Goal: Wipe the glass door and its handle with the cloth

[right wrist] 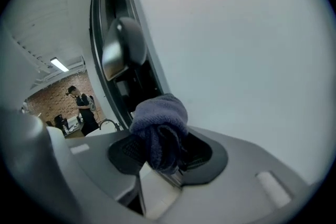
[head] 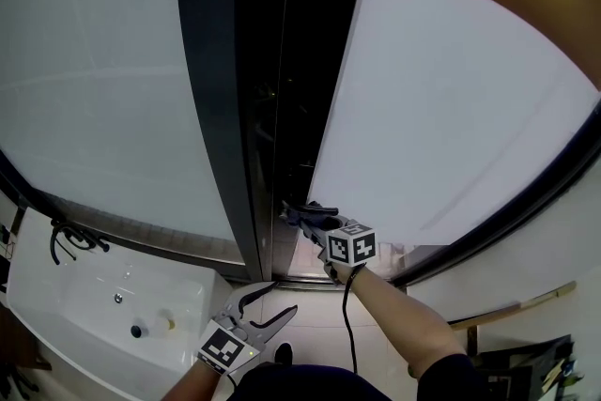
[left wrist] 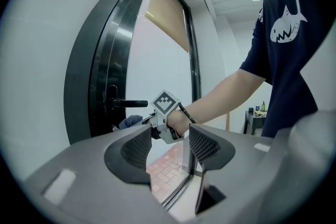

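Handle stage of the wipe, judged from the claws' positions. The right claw is pressed together on a bunched grey-blue cloth, which bulges out beyond the claw tips. The cloth sits at the lock edge of the glass door, just below the handle. No view shows whether the cloth is touching the door. The left claw is spread with nothing between its pads. It hangs low and well apart from the door, taking no part in the work.

Orientation: the handle is a dark lever with a horizontal long axis. It runs from its mount on the dark frame and its free end points across toward the frosted pane. The right gripper view looks at it almost end-on, above the cloth.

Next move, as a judgement: the cloth probably has to be lifted onto the lever and drawn along its length. The grip should stay firm enough that the bunched cloth does not slip out.
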Action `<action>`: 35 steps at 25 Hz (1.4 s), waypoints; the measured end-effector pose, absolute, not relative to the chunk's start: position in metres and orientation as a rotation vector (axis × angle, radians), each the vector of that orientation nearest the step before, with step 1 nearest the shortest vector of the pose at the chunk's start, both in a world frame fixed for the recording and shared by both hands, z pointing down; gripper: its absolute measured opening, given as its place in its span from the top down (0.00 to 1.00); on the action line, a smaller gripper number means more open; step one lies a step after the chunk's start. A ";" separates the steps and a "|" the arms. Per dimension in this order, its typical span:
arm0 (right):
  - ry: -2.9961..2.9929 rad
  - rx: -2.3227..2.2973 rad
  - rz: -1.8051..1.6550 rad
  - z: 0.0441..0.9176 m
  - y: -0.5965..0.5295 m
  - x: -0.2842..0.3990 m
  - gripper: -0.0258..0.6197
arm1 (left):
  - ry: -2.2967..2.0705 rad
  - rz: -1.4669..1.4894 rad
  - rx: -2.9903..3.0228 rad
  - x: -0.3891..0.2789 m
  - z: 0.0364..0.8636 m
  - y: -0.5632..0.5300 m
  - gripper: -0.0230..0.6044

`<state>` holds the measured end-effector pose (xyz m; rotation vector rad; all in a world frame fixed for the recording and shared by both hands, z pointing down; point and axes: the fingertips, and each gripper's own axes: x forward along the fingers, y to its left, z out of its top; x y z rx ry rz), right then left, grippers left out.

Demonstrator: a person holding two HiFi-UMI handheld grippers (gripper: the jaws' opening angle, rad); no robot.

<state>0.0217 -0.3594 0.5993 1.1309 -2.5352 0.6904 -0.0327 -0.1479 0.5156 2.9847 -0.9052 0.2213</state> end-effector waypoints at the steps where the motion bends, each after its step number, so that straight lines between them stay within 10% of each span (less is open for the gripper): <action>1: -2.531 1.090 0.688 0.604 -0.354 0.015 0.71 | -0.904 0.225 2.985 -0.032 0.517 -0.148 0.61; 35: -2.553 1.265 0.773 0.586 -0.370 0.044 0.71 | -0.889 0.201 2.987 -0.029 0.517 -0.147 0.61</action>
